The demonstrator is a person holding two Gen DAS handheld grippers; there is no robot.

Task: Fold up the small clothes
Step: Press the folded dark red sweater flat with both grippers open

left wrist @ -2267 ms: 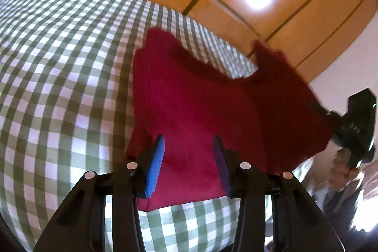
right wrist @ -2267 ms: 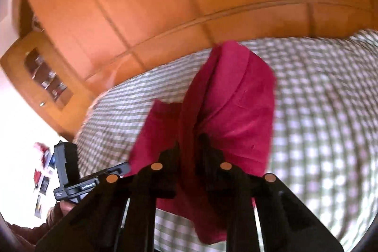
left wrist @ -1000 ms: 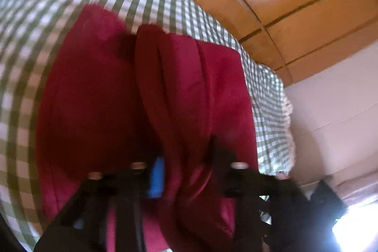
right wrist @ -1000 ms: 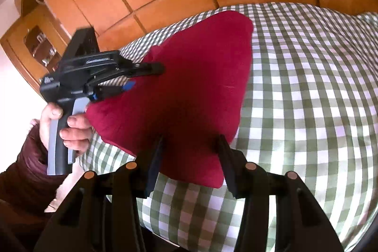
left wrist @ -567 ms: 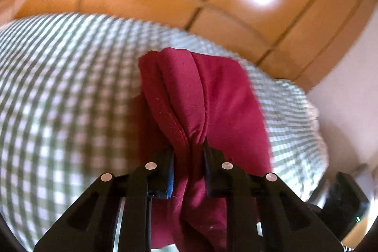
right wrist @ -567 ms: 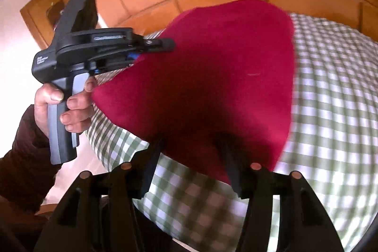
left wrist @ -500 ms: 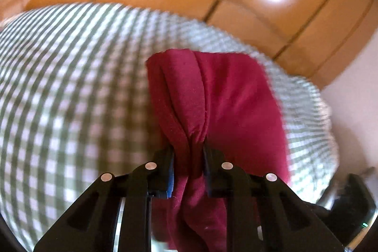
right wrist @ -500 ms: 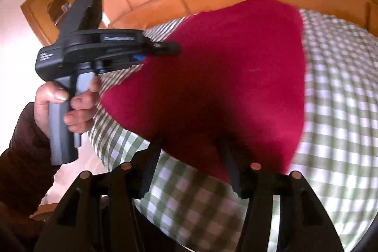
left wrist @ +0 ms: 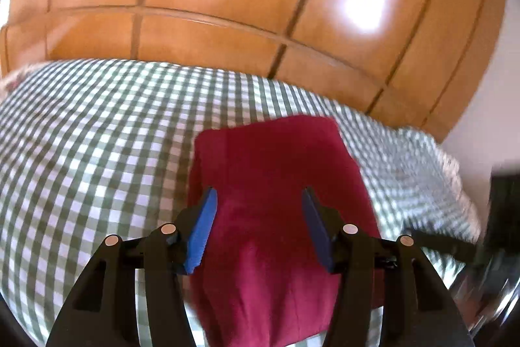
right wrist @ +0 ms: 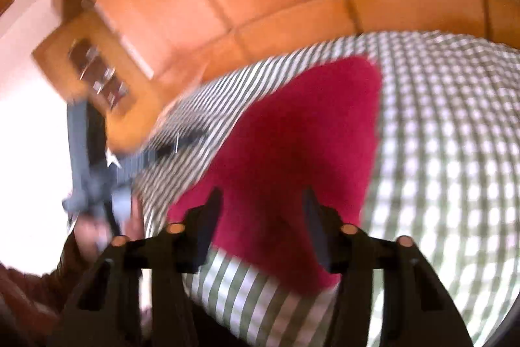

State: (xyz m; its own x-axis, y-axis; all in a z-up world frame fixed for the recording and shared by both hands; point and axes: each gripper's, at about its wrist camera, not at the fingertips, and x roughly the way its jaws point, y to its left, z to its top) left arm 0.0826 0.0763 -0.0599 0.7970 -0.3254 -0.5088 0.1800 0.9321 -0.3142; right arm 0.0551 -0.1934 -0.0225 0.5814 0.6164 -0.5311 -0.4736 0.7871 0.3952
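Observation:
A dark red garment lies folded flat on the green and white checked cloth. My left gripper is open and empty, its blue pads on either side of the garment's near part, just above it. In the right wrist view the same garment lies on the checked cloth. My right gripper is open and empty over the garment's near edge. The left gripper shows blurred at the left of that view, away from the garment.
An orange wooden panelled wall rises behind the checked surface. A wooden cabinet stands at the left in the right wrist view. The cloth's edge drops off at the right. The right gripper's dark body is blurred at the right edge.
My left gripper has opened and let go of the bunched red garment, which now lies flat. The left gripper has pulled back from it. The right gripper stays open and has shifted.

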